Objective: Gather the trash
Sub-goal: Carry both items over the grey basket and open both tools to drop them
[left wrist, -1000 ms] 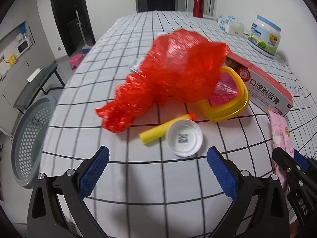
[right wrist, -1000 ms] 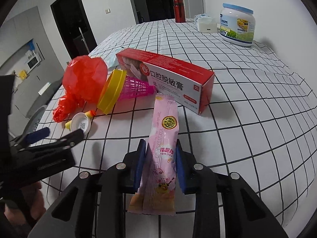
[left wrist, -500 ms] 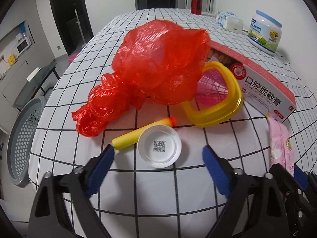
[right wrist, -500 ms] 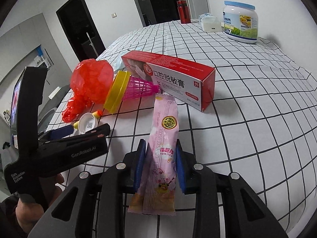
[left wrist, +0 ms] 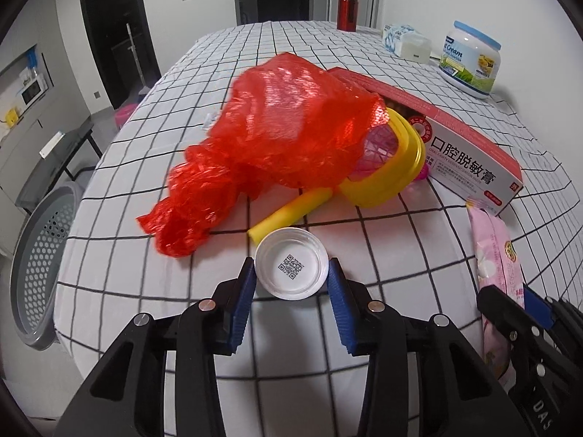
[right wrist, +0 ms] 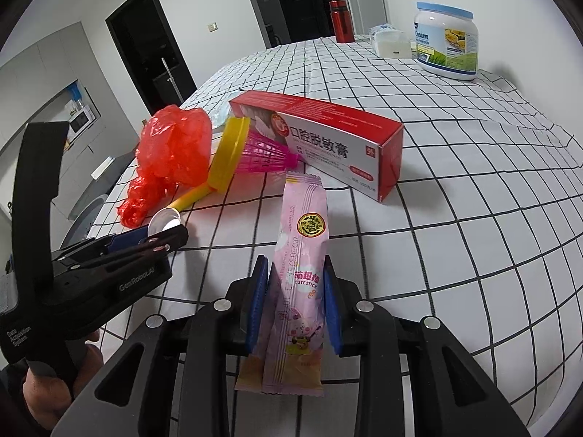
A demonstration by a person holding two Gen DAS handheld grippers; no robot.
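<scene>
My left gripper (left wrist: 291, 273) is shut on a white plastic lid (left wrist: 290, 268) with a QR code, at the near table edge; it also shows in the right wrist view (right wrist: 165, 219). My right gripper (right wrist: 296, 273) is shut on a pink snack wrapper (right wrist: 302, 251), held just above the checked tablecloth; the wrapper also shows in the left wrist view (left wrist: 495, 251). Beyond the lid lie a red plastic bag (left wrist: 277, 145), a yellow tube (left wrist: 291, 211), a yellow ring lid (left wrist: 393, 178) with a pink shuttlecock (right wrist: 267, 154), and a red toothpaste box (left wrist: 470, 153).
A grey perforated bin (left wrist: 36, 262) stands on the floor left of the table. At the far right of the table stand a milk-powder jar (left wrist: 470, 62), a tissue pack (left wrist: 404, 42) and a red flask (left wrist: 347, 9).
My left gripper moved forward to the white lid and closed its jaws on it. The right gripper kept its grip on the pink wrapper and hardly moved.
</scene>
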